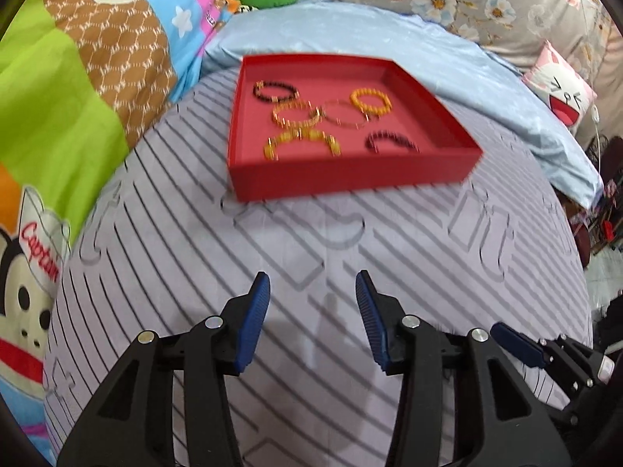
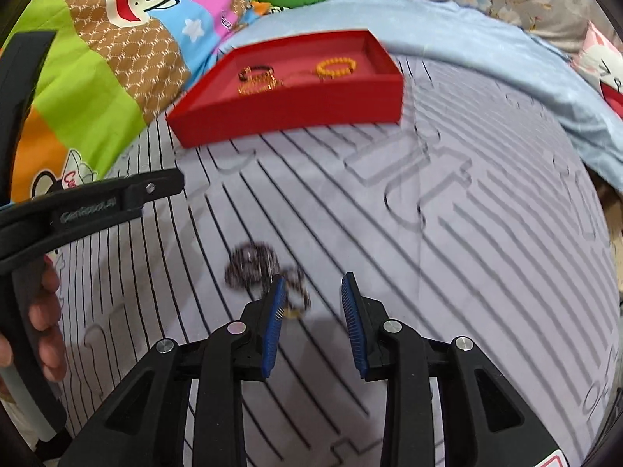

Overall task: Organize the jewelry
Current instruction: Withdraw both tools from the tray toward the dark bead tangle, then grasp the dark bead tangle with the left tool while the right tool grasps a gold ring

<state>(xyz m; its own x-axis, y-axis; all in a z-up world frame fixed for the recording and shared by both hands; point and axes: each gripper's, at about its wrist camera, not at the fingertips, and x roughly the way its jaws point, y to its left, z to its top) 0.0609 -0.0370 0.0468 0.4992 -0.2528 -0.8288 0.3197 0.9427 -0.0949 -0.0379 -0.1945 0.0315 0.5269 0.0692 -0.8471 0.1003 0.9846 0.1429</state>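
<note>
**Inspector:** Start with the largest surface.

**Assistant:** A grey striped bedsheet (image 1: 163,257) covers the bed. A cartoon-print quilt (image 1: 78,89) is bunched along its left side, and a pale blue blanket (image 1: 502,89) lies along the far and right edges.

**Inspector:** The container?

**Assistant:** A shallow red tray (image 1: 342,183) sits flat on the sheet, toward the far side. In the left wrist view it holds several bracelets: a dark beaded bracelet (image 1: 274,91) at the far left, an orange beaded bracelet (image 1: 370,101) at the far right, gold-coloured ones (image 1: 296,114) overlapping in the middle, and another dark one (image 1: 391,141) near the front right. Blur hides finer detail.

**Inspector:** Anything outside the tray?

**Assistant:** Yes. In the right wrist view a dark heap of beaded jewelry (image 2: 253,266) lies on the sheet, well apart from the tray, just ahead and left of the right gripper (image 2: 313,290). Part of it passes behind the left fingertip; contact cannot be judged.

**Inspector:** The tongs?

**Assistant:** Right gripper: jaws parted, nothing between the pads. Left gripper (image 1: 313,286): jaws parted wider, empty, above bare sheet short of the tray. A hand (image 2: 44,311) wraps its handle at the left edge of the right wrist view
</note>
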